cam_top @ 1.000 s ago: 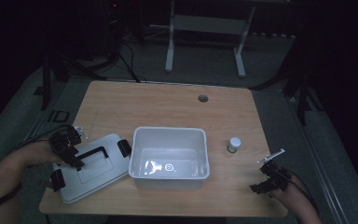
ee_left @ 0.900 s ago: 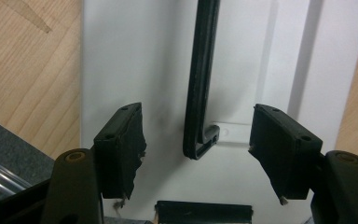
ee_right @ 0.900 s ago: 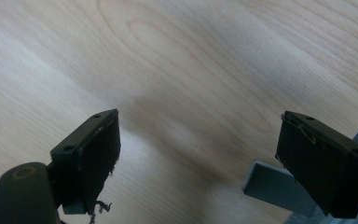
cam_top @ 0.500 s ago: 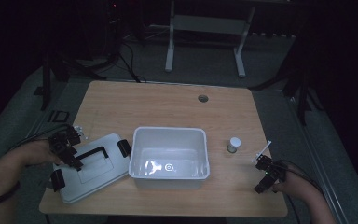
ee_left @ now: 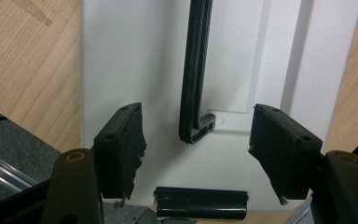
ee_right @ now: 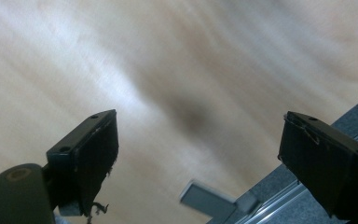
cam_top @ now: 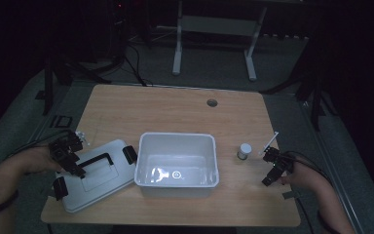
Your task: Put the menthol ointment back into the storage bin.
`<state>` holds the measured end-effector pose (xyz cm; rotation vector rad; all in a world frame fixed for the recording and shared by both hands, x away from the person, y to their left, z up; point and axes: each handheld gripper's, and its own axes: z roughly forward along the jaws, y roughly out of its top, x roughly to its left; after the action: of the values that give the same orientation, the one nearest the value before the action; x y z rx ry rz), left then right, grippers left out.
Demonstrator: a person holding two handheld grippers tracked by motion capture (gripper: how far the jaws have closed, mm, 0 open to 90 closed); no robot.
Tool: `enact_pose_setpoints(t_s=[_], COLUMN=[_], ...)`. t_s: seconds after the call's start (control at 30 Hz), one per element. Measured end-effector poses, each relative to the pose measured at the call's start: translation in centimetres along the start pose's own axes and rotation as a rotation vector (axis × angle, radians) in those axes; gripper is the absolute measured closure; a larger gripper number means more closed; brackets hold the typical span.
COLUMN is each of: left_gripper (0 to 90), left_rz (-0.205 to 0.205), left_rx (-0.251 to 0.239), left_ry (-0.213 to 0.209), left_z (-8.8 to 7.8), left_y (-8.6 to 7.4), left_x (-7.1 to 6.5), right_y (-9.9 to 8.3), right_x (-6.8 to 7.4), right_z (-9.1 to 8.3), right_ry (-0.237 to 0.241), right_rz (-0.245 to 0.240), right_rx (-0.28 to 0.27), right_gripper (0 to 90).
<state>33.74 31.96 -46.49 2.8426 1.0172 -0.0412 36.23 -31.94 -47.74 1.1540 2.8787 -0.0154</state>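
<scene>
The left tool (cam_top: 68, 156) hovers over the white lid (cam_top: 95, 175) near its black handle (ee_left: 193, 79), jaws apart and gripping nothing. The lid lies on the counter (cam_top: 175, 109), touching the white bin (cam_top: 177, 165). A small capped container (cam_top: 244, 150), possibly a jar, stands right of the bin. The right tool (cam_top: 272, 168) hangs above bare counter, jaws wide apart.

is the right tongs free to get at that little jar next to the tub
Probably yes. The right tongs are open and empty, just right of the small jar, with bare table between them. The tub sits on the jar's far side.
</scene>
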Motion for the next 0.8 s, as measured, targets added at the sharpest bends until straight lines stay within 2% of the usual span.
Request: enact_pose_setpoints(t_s=[0.2, 0.37, 0.67, 0.8], left_gripper=[35.0, 35.0, 34.9, 35.0], left_rz=[0.004, 0.008, 0.02, 0.017], left_rx=[0.002, -0.018, 0.001, 0.006], left_ry=[-0.006, -0.021, -0.021, -0.021], left_z=[0.3, 0.3, 0.5, 0.6], left_y=[0.0, 0.1, 0.4, 0.4], left_x=[-0.1, -0.1, -0.2, -0.2], right_y=[1.2, 2.8, 5.8, 6.9], right_x=[-0.8, -1.4, -1.3, -1.3], right_z=[-0.5, -0.6, -0.6, -0.9], right_ry=[-0.027, -0.055, 0.005, 0.01], right_rz=[0.005, 0.011, -0.011, -0.013], right_rx=[-0.029, -0.034, -0.046, -0.06], right_gripper=[13.0, 14.2, 14.3, 14.8])
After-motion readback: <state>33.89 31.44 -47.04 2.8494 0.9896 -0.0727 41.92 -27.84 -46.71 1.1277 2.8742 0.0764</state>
